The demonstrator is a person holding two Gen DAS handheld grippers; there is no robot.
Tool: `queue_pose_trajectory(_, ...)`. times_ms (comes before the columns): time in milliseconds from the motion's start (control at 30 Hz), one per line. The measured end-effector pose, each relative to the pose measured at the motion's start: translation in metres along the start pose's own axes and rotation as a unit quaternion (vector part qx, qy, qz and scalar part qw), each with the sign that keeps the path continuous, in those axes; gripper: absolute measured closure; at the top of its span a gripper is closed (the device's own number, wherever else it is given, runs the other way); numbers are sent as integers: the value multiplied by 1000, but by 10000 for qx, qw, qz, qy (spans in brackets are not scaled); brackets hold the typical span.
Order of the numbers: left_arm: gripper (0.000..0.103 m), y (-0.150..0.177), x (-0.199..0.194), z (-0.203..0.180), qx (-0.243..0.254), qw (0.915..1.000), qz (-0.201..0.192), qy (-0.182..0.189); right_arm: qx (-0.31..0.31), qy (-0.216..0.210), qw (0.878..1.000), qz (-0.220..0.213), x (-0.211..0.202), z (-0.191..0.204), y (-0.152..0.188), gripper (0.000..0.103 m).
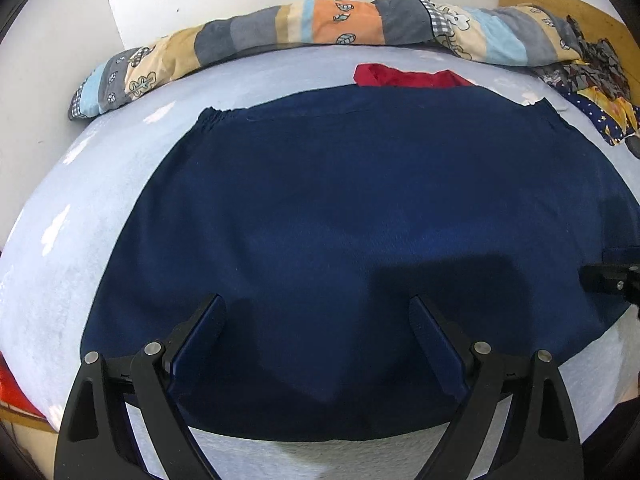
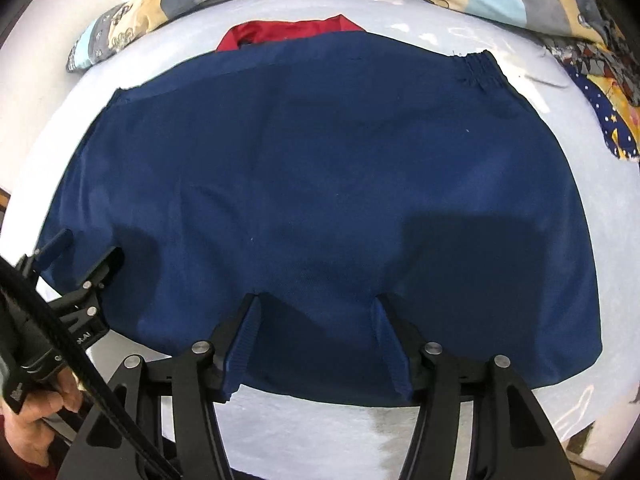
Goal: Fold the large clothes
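A large navy blue garment lies spread flat on a pale blue bed sheet, with its elastic band along the far edge. It also fills the right wrist view. My left gripper is open over the garment's near edge, fingers wide apart, holding nothing. My right gripper is open over the near edge as well, its fingers resting on the cloth. The left gripper also shows in the right wrist view at the garment's left side. The right gripper's tip shows at the right edge of the left wrist view.
A red garment lies just beyond the navy one. A rolled patchwork quilt runs along the white wall. A heap of patterned clothes sits at the far right. A wooden headboard stands behind it.
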State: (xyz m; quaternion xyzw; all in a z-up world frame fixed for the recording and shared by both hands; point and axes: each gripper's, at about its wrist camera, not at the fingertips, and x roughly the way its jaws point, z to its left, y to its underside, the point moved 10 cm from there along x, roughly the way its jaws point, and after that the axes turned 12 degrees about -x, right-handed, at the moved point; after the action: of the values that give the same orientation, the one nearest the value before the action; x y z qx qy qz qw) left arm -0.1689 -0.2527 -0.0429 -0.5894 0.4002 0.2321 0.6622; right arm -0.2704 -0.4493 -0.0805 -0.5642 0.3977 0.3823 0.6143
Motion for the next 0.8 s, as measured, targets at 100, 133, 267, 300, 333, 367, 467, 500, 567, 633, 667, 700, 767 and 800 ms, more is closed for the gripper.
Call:
queue_pose_trajectory(100,11,-1,-3,-4,82,9999,-64,-9,-128,82,9998,-154,-9,2,-1,40)
queue_pose_trajectory(133,11,-1,-4,-6,153,9998,-114,-37,-185,177,9994,-235,-13,3,-2,40)
queue_pose_trajectory(267,11,-3,-11,-16,389,9989,-276,-23,-364,223,9985,-353,-17,11,-8,40)
queue_pose_trajectory(300,11,-4,-12,-18,432,9986,-308,-21,-396,197,9984,-350,-17,13,-8,40)
queue_pose_trajectory(333,11,-4,-12,-19,480,9983,-334,-42,-433,179,9983,-337,-16,14,-8,40)
queue_pose_trajectory(367,11,-4,-13,-20,538,9978,-372,-76,-456,203,9982,-325,-15,15,-8,40)
queue_pose_trajectory(467,11,-4,-13,-23,658,9970,-401,-97,-499,218,9982,-254,-8,18,-9,40)
queue_pose_trajectory(500,11,-3,-13,-24,667,9969,-393,-104,-501,233,9982,-238,-8,18,-7,40)
queue_pose_trajectory(567,11,-2,-11,-25,694,9968,-386,-123,-467,215,9985,-172,-4,17,-5,40)
queue_pose_trajectory(633,11,-2,-11,-26,706,9964,-431,-183,-398,155,9990,-102,0,16,-5,40)
queue_pose_trajectory(667,11,-2,-10,-27,750,9960,-448,-208,-331,103,9994,-55,2,15,-4,38)
queue_pose_trajectory(700,11,-2,-10,-28,795,9955,-468,-235,-270,67,9996,-16,5,13,-3,37)
queue_pose_trajectory(767,11,-1,-11,-29,844,9948,-498,-267,-224,37,9997,12,6,12,-3,36)
queue_pose_trajectory(800,11,-2,-11,-29,848,9948,-502,-268,-214,22,9998,10,6,12,-3,36)
